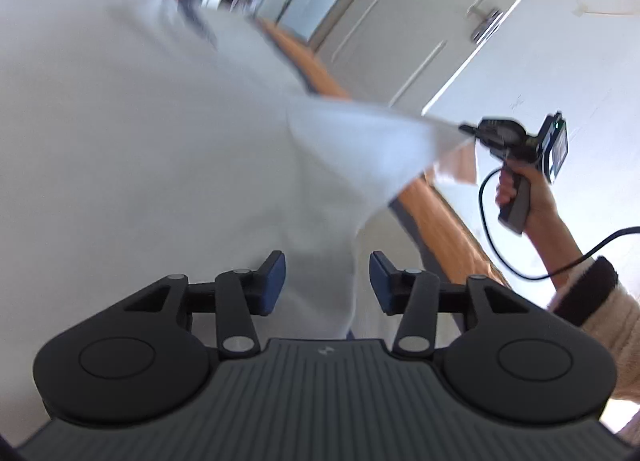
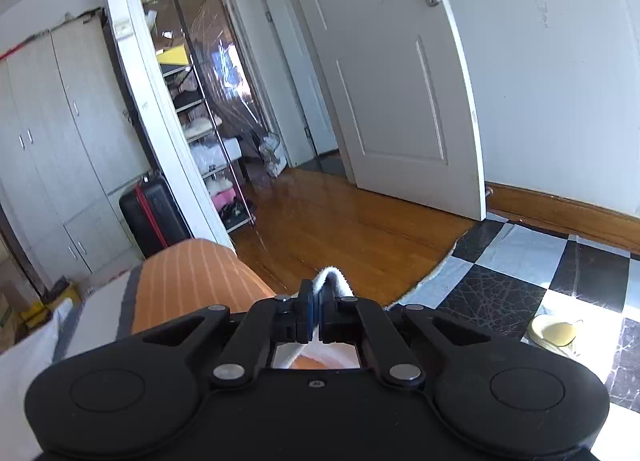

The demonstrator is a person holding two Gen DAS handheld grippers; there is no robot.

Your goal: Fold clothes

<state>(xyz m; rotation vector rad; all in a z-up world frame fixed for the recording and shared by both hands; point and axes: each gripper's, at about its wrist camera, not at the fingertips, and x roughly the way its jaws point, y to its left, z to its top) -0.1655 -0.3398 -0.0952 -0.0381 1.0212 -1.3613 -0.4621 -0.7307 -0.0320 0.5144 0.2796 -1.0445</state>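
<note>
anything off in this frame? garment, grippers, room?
One oddity: only the right gripper is clamped on the white garment, pulling a corner taut off the bed's orange edge. The left gripper is open, cloth between its pads but not gripped. Nothing spilled or damaged.

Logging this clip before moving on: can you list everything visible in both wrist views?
white garment: one, white, spread over the bed, one corner lifted off to the right
bed cover: one, orange striped, under the garment
door: one, white, standing open, metal handle
wardrobe: one, pale grey, left wall
suitcase: one, black with red trim, beside the wardrobe
shelf rack: one, metal, cluttered, in the doorway
floor: brown wood, then black and white tiles on the right
bowl: one, yellowish, on the tiles
left tongs: black, blue pads, open over the garment
right tongs: black, shut on the garment's corner
right hand: one, holding the tongs' handle, cream sleeve
</note>
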